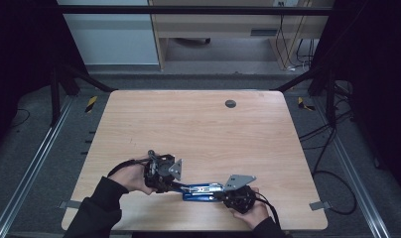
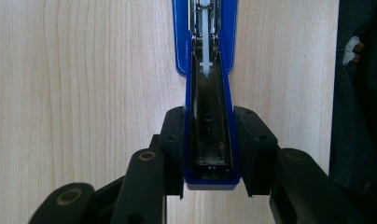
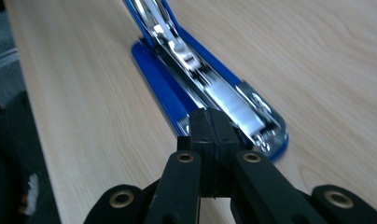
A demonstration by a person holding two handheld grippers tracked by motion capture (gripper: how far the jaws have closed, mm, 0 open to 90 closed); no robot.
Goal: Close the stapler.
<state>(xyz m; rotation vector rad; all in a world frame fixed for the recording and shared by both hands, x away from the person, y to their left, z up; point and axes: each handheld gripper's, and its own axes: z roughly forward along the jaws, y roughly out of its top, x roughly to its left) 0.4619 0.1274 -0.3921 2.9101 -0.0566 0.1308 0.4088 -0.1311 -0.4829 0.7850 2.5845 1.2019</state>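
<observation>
Blue stapler [image 1: 201, 191] lies opened flat at lower centre of the table [image 1: 198, 129], long axis running left-right in the high view. Left gripper [image 2: 209, 154] clamps its top arm; right gripper [image 3: 213, 140] fully closed, pressing the metal base end.

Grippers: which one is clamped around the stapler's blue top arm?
The left gripper: its pads flank the stapler arm's sides. The right gripper has its jaws shut together, tips at the base.

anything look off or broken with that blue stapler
Nothing looks broken, but the blue stapler lies swung fully open on the table, its staple channel bare. The left gripper clamps the top arm; the right gripper is shut at its base.
</observation>
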